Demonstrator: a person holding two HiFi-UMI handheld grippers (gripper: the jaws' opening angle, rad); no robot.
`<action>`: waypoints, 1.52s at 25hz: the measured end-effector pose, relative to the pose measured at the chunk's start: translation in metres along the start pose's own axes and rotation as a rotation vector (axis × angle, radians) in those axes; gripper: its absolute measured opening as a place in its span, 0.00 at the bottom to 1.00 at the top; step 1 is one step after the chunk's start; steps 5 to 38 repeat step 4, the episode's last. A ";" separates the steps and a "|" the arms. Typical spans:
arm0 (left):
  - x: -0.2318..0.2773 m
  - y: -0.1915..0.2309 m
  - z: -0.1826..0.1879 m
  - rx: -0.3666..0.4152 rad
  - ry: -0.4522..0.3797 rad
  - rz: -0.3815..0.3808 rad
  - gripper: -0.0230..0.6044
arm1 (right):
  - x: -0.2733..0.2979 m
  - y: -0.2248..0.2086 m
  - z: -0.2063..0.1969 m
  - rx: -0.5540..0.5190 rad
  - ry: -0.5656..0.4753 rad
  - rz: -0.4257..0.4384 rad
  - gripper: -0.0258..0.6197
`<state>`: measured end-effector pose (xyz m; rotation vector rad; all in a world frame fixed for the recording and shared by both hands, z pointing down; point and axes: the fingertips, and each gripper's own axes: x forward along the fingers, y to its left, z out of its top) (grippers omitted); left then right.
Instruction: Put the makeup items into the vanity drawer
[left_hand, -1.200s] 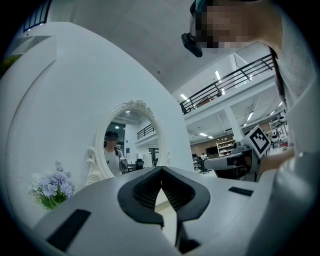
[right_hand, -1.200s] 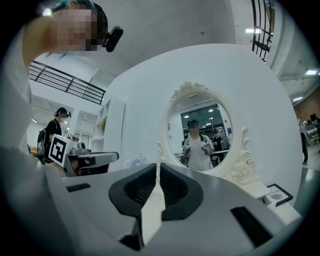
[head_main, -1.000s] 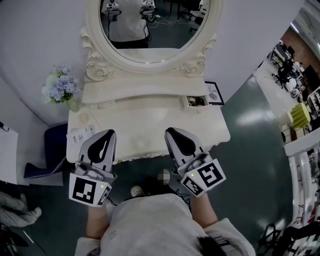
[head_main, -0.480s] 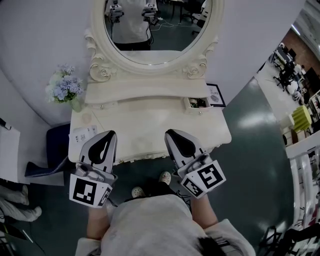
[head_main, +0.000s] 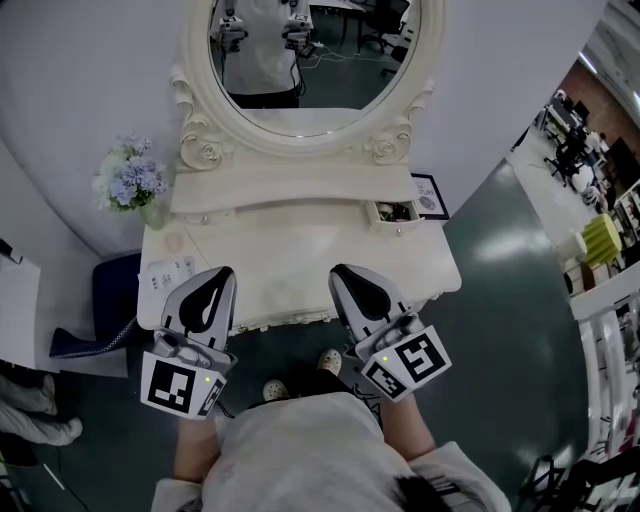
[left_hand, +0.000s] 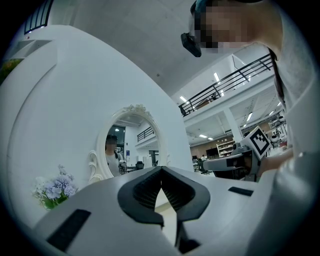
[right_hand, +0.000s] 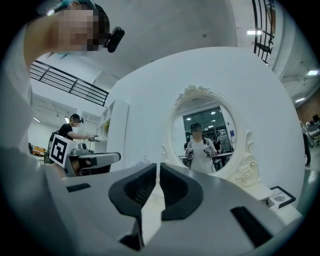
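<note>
Makeup items (head_main: 392, 210) show in the head view only as small dark things, too small to name, lying in the vanity drawer (head_main: 384, 222), which stands pulled out at the right end of the raised shelf, just beside a framed picture (head_main: 428, 193); the tabletop (head_main: 300, 255) bears a printed card (head_main: 165, 272) at its left and nothing I can pick out as loose makeup, so the job looks done or nearly so; the left gripper (head_main: 217, 273) and the right gripper (head_main: 346, 270) hang side by side over the front edge, well apart from the drawer, both empty; the risk, as I judge it, lies in the next reach: closed jaws pushed toward the drawer could knock the framed picture over or jolt the drawer so that its contents shift, and a swing to the left could tip the flowers (head_main: 130, 180); in the left gripper view the ribbed fingertips (left_hand: 145, 190) meet at their ends, leaving only a hollow behind them through which the pale tabletop shows, and they grip nothing; the mirror (left_hand: 131, 145) stands ahead, well apart; in the right gripper view the fingertips (right_hand: 138, 190) are drawn together to a thin slit, with nothing between them and nothing touched; the framed picture sits low at the right of that view, untouched.
</note>
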<state>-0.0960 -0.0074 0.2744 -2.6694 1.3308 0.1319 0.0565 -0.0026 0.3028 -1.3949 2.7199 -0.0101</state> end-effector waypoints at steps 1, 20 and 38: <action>0.000 0.000 0.000 -0.001 0.001 -0.001 0.06 | 0.000 0.001 0.000 0.000 0.001 0.000 0.09; -0.001 -0.001 0.000 -0.004 0.003 -0.005 0.06 | -0.002 0.002 0.001 0.000 0.004 0.000 0.09; -0.001 -0.001 0.000 -0.004 0.003 -0.005 0.06 | -0.002 0.002 0.001 0.000 0.004 0.000 0.09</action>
